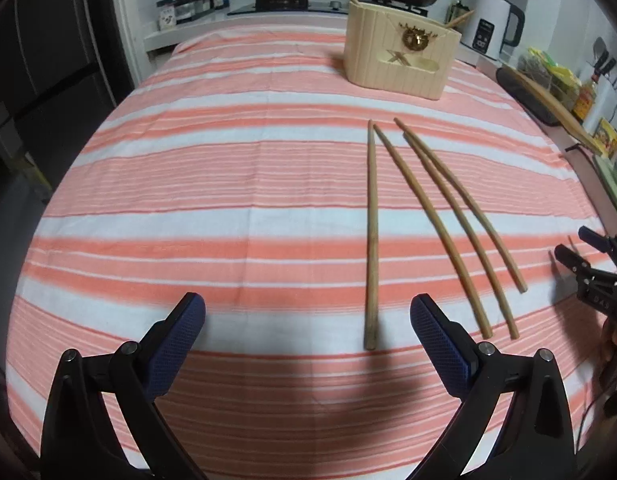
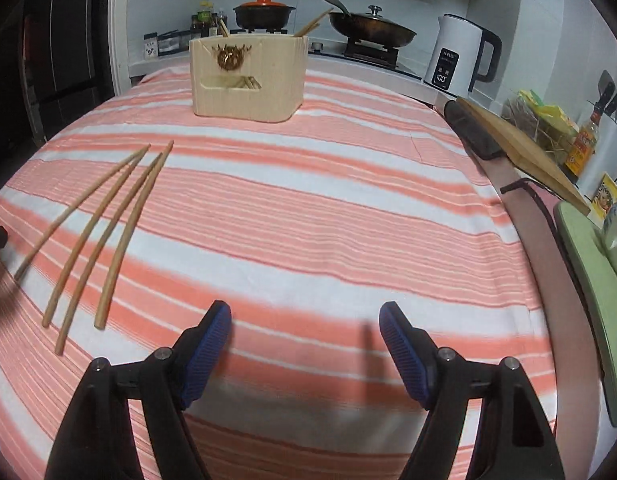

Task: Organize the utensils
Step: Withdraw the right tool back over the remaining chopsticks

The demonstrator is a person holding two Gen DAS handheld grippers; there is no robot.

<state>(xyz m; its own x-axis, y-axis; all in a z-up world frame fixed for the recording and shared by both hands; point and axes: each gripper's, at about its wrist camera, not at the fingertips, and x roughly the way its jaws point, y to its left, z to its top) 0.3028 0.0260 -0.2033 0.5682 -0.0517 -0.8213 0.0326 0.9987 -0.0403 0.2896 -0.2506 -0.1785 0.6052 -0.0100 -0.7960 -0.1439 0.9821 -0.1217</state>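
Four long wooden chopsticks (image 1: 440, 220) lie ahead-right of wide-open, empty left tool (image 1: 308, 316), ahead-left of wide-open, empty right tool (image 2: 305, 324); beige ribbed utensil holder (image 2: 248, 76) farther ahead on striped-cloth desk (image 2: 308, 208).

Four wooden chopsticks (image 1: 428, 224) are laid flat on the striped cloth of the table (image 1: 228, 200), side by side, thin tips pointed toward the holder (image 1: 400, 56) and thick ends toward the cameras. They are fanned slightly: the tips are gathered close, the thick ends spread apart. In the left wrist view the leftmost stick (image 1: 372, 236) is seen lying apart from the other three, and the rightmost is set farther back. The holder, a cream ribbed box with a gold emblem and a front slot, is stood upright near the table's far edge, well apart from the four. More chopsticks (image 2: 312, 24) are seen poking out of its top, tilted.
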